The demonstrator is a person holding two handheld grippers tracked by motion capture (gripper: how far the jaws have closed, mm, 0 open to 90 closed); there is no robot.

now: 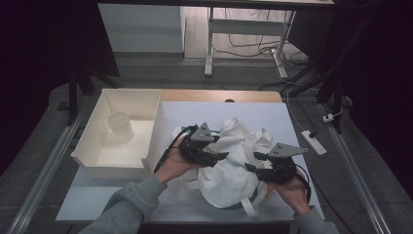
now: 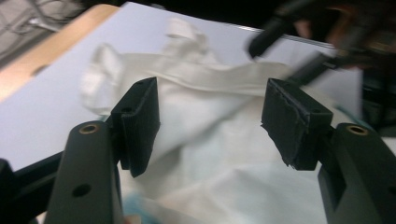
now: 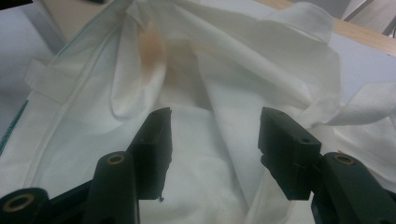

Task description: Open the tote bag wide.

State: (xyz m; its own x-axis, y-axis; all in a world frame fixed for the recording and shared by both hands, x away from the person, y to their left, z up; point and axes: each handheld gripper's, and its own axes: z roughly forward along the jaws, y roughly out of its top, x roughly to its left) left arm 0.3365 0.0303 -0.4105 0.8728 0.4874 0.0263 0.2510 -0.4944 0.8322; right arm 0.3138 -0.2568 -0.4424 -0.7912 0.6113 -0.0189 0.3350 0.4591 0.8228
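Tray (image 1: 97, 161) at table (image 1: 272, 109) left with cup (image 1: 120, 126) inside, crumpled cloth bag (image 1: 234, 165) right of it, left gripper (image 1: 221, 148) and right gripper (image 1: 253, 162) flanking bag.

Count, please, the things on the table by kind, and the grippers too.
White cloth bag: 1
White tray: 1
White cup, standing in the tray: 1
Grippers, left and right, both open over the bag: 2
Total: 5
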